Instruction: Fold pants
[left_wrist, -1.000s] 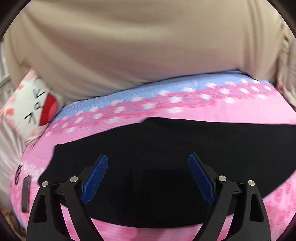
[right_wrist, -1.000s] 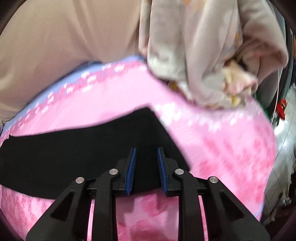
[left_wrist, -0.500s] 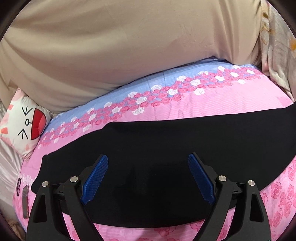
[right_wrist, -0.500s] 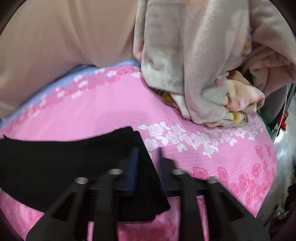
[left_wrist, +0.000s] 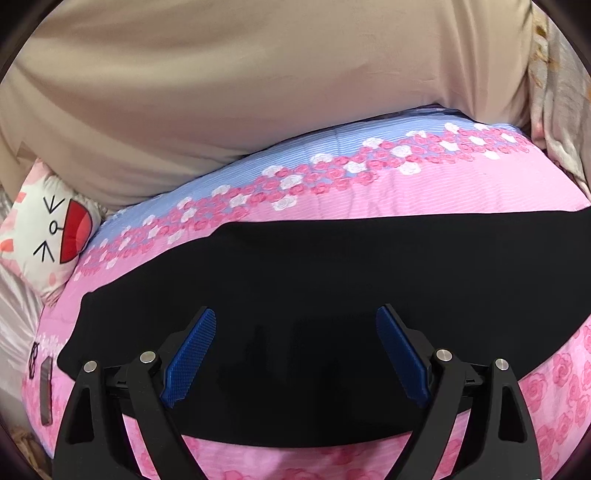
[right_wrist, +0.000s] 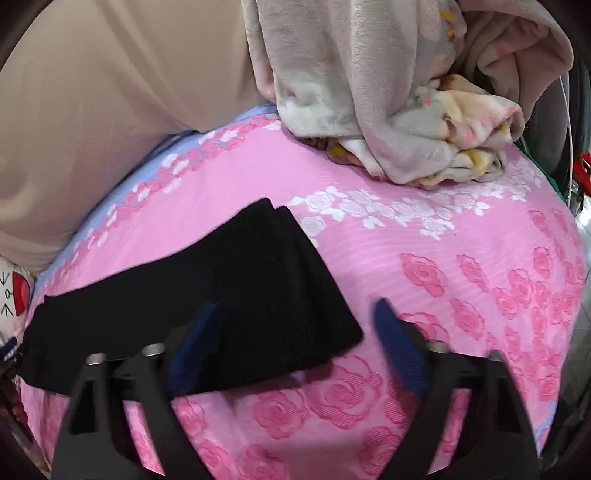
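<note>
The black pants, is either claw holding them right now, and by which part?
Neither. The left claw is open over the black pants; the right claw has just been opening, pads clear of the cloth.

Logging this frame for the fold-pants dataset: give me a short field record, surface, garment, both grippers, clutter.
surface: pink rose-print bedspread
garment: black pants lying flat in a long band, one end in the right view
left gripper: open, over the pants, nothing gripped
right gripper: open, jaws just been opening, pants end lies between them, not pinched
clutter: crumpled blanket, cartoon pillow
backdrop: beige cloth
</note>
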